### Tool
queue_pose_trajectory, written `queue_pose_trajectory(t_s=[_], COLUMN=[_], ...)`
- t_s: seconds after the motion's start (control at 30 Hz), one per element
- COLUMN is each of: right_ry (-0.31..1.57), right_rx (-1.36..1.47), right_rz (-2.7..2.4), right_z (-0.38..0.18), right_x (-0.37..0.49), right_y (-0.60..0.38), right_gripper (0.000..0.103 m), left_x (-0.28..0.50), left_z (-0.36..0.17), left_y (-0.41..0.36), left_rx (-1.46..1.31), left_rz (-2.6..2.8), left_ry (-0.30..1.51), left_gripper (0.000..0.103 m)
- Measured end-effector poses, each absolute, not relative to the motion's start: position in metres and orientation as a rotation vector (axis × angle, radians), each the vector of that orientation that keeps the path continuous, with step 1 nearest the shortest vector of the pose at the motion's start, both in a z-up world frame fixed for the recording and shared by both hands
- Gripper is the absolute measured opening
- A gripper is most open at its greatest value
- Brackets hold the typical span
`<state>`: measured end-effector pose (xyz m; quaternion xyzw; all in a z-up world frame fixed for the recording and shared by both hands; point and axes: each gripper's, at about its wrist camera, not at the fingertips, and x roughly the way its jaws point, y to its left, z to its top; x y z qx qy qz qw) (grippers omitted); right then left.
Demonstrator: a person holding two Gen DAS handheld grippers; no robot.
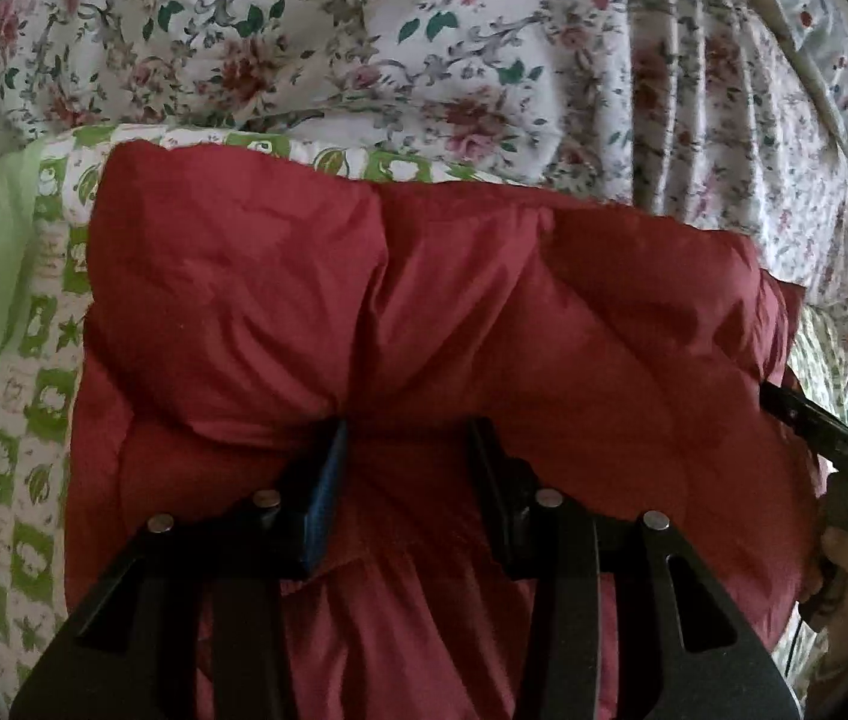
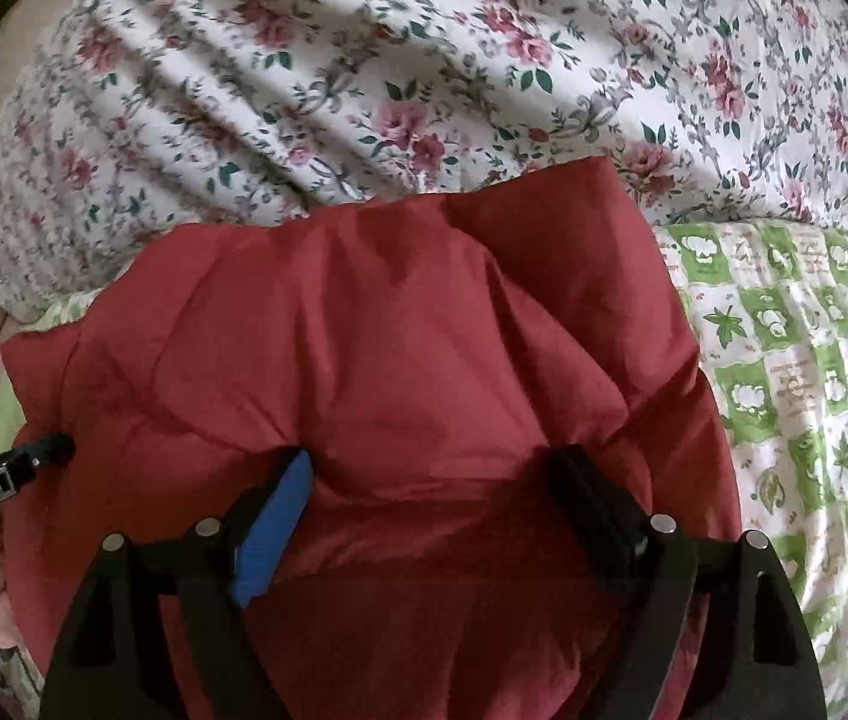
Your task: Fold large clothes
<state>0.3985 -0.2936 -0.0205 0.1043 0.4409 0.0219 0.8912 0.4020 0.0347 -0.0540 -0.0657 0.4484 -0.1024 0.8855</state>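
Note:
A dark red padded garment (image 1: pixel 424 300) lies bunched and folded on a bed; it also fills the middle of the right wrist view (image 2: pixel 375 348). My left gripper (image 1: pixel 408 438) has its jaws apart with a thick fold of the red fabric between them. My right gripper (image 2: pixel 430 468) likewise has its jaws spread wide, with red fabric bulging between them. The right gripper shows at the right edge of the left wrist view (image 1: pixel 814 420), at the garment's edge. The left gripper shows at the left edge of the right wrist view (image 2: pixel 33 456).
A floral duvet (image 1: pixel 424 48) is heaped behind the garment and also shows in the right wrist view (image 2: pixel 484 60). A green and white patterned sheet (image 2: pixel 796 348) covers the bed beside the garment, and it shows in the left wrist view (image 1: pixel 33 390).

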Motion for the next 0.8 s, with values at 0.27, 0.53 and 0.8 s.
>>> queue_pose_trajectory(t_s=[0.27, 0.53, 0.8], right_ry=[0.896, 0.888, 0.838], right_rx=[0.251, 0.277, 0.323], right_rz=[0.053, 0.037, 0.055], right_z=[-0.023, -0.028, -0.003], right_x=[0.402, 0.385, 0.346], right_y=[-0.297, -0.309, -0.316], right_gripper=[0.087, 0.087, 0.087], left_x=[0.354, 0.38, 0.369], left_z=[-0.028, -0.06, -0.048], left_y=[0.052, 0.045, 0.059], left_rx=[-0.155, -0.097, -0.159], left_rz=[-0.177, -0.106, -0.138], left_ry=[0.865, 0.91, 0.903], left_gripper=[0.04, 0.04, 0.04])
